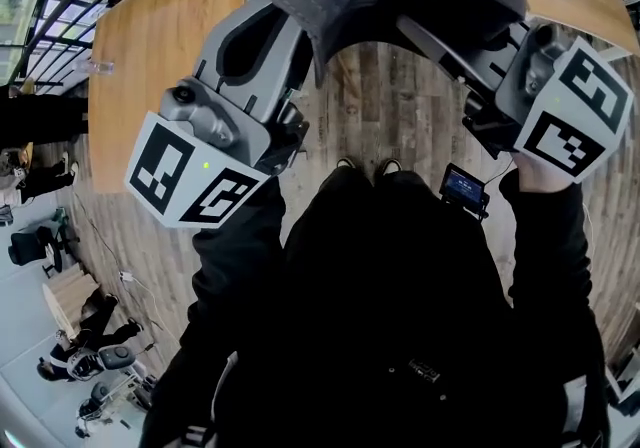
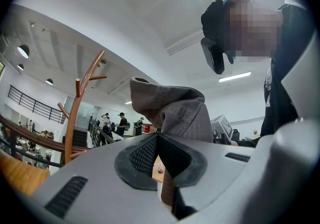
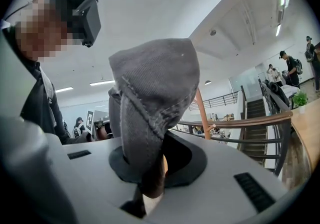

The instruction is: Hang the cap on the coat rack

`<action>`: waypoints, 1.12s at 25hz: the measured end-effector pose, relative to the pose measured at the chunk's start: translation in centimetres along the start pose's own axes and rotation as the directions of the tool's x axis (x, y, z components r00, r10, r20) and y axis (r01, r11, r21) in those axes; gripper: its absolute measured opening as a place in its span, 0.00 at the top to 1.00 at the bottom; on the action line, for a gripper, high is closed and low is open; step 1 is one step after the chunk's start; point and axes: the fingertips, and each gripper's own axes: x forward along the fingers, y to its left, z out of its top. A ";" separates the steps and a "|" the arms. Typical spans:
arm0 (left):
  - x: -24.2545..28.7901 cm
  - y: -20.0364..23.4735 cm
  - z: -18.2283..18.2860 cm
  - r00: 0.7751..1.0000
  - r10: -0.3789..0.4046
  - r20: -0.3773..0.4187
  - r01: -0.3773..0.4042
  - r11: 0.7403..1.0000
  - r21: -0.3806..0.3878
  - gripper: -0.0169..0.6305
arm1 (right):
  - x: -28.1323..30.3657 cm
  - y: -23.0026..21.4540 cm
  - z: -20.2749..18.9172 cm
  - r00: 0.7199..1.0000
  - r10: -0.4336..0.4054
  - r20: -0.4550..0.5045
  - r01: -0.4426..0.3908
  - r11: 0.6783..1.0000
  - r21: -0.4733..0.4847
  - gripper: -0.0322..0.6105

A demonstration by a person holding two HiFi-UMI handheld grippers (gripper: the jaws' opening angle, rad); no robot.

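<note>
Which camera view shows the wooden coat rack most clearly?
The left gripper view: the coat rack shows its curved pole and several pegs, left of the cap. The right gripper view shows only a strip of pole right of the cap. The head view does not show it.

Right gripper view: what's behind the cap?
The cap, pinched in the right tool, has the coat rack pole and a railing behind it. The rack's top is covered by the cap.
</note>
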 end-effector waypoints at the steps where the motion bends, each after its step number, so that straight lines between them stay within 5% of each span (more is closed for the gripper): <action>1: 0.0 0.0 0.2 1.000 0.002 -0.001 -0.002 1.000 0.009 0.98 | 0.0 0.1 0.2 1.000 0.006 0.006 -0.006 1.000 -0.006 0.87; 7: 0.1 -0.2 0.8 1.000 -0.007 0.004 0.007 0.999 0.047 0.98 | 0.0 0.1 0.9 0.999 0.012 0.033 -0.010 0.999 -0.044 0.87; 12: 3.4 4.4 1.6 0.999 -0.027 0.030 0.025 0.998 0.062 0.98 | 2.8 -4.2 3.1 0.999 -0.002 0.038 0.005 0.998 -0.070 0.87; 20: 5.3 8.4 2.5 0.990 -0.133 0.055 0.131 0.990 0.045 0.98 | 5.6 -6.7 3.8 0.998 -0.005 0.055 0.007 0.999 -0.038 0.88; 28: 5.8 11.1 2.8 0.987 -0.132 0.087 0.129 0.991 0.035 0.98 | 7.7 -8.3 4.2 0.998 -0.011 0.066 0.013 1.000 -0.023 0.87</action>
